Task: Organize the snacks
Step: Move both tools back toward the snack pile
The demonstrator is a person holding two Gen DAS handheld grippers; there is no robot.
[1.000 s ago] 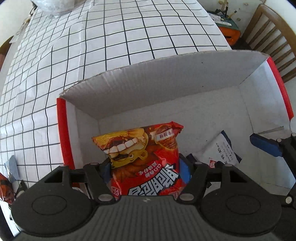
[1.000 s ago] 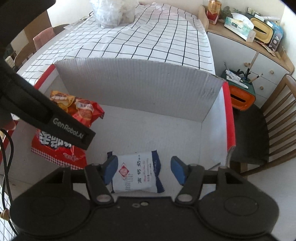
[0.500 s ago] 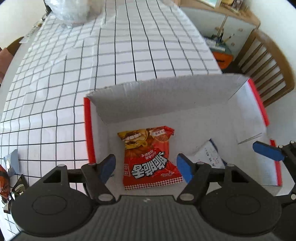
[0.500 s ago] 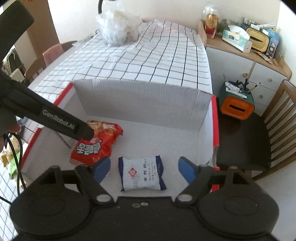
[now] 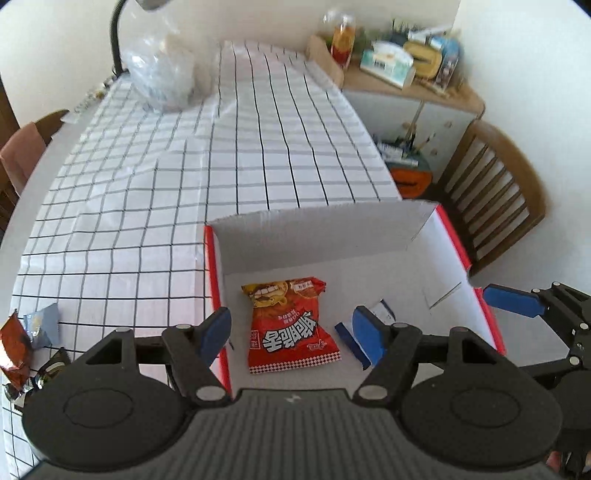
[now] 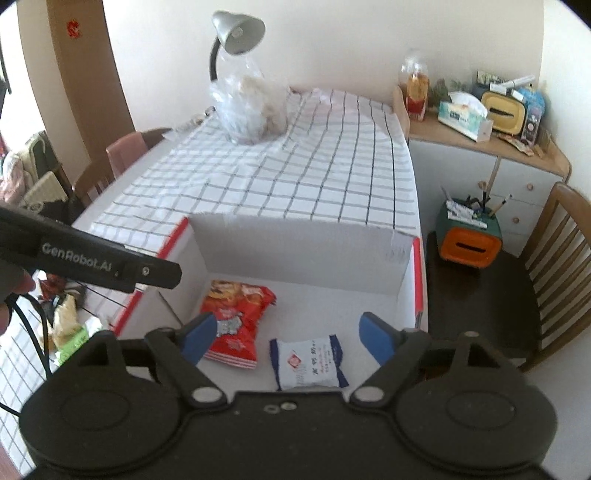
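**Two snacks in box, both grippers empty**

Checked tablecloth (image 5: 155, 206) covers a long table; clear plastic bag (image 6: 249, 107) and lamp (image 6: 236, 31) at the far end. Wooden chair (image 6: 554, 266) and cabinet (image 6: 480, 162) stand to the right.

Box (image 5: 314, 236), white inside with red edges, sits at the near end of the table. Red packet (image 5: 291, 328) lies flat on the box floor toward its left wall. White packet (image 6: 308, 363) with blue ends lies beside it to the right, apart from it.

Left gripper (image 5: 291, 332) hangs above the box, jaws wide apart, nothing between the pads; red packet shows below in the gap. Right gripper (image 6: 286, 336) also above the box; its jaws have just been opening and stand wide, holding nothing, white packet lying on the floor beneath.

More wrappers (image 5: 29, 339) lie on the cloth left of the box.
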